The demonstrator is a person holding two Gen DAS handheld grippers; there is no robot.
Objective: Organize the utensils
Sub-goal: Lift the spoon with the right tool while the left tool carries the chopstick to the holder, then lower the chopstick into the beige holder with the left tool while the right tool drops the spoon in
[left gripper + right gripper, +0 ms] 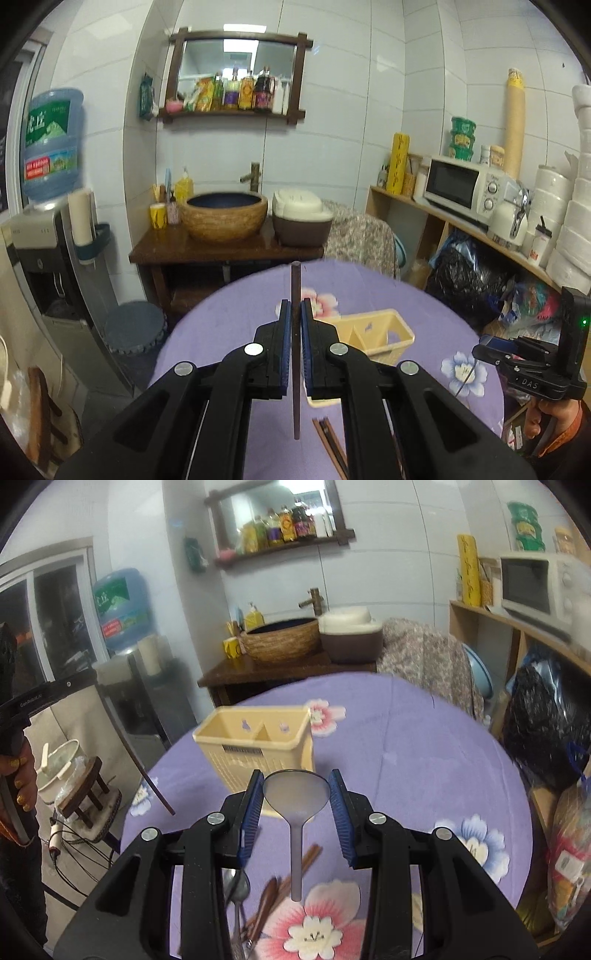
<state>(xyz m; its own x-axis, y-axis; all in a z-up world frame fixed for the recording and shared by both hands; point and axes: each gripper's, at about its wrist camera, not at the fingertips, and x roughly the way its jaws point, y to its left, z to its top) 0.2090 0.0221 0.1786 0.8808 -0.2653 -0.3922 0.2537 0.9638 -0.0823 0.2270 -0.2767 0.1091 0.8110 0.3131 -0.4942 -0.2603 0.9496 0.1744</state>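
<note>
My left gripper (295,310) is shut on a dark brown chopstick (295,280), held upright above the purple flowered table (236,332). A cream two-compartment utensil holder (373,332) stands just right of it. My right gripper (296,779) is shut on the bowl of a translucent grey spoon (296,794), its handle pointing back at the camera, just in front of the holder (258,738). The held chopstick (147,771) shows slanting at the left of the right wrist view. Loose brown chopsticks (273,897) and metal spoons (238,886) lie on the table below.
Behind the table stand a wooden stand with a basin (225,218) and a rice cooker (301,221), with a water dispenser (48,236) at left. A shelf with a microwave (461,188) and paper rolls is at right. A stool with a pot (79,790) stands on the floor at left.
</note>
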